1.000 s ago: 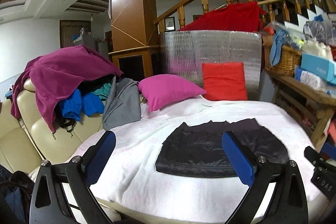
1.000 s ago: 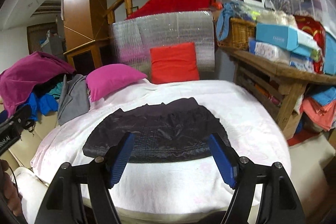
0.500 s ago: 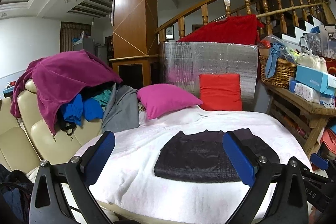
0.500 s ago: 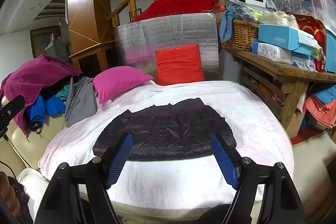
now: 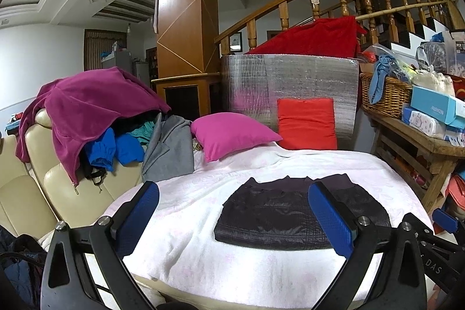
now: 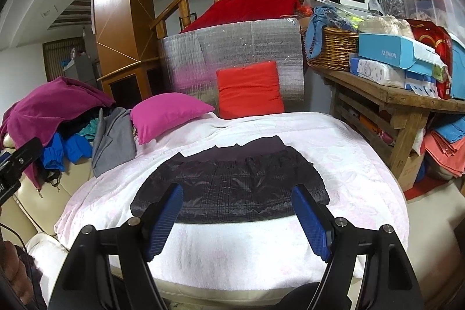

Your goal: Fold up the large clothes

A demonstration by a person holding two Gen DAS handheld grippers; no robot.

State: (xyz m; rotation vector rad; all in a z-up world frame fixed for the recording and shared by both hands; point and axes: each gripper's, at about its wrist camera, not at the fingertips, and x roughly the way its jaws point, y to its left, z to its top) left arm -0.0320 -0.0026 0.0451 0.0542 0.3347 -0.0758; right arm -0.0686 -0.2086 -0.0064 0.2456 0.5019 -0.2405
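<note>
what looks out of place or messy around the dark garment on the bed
The dark garment lies flat and squarely folded on the white blanket. The mess is beside it: a heap of clothes dumped unfolded over the cream sofa.

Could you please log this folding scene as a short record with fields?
garment: dark garment lying folded flat
surface: white blanket
left gripper: open, held above the blanket's near edge, holding nothing
right gripper: open, in front of the garment, holding nothing
behind the garment: magenta pillow, red cushion
left side: clothes pile on a cream sofa
</note>
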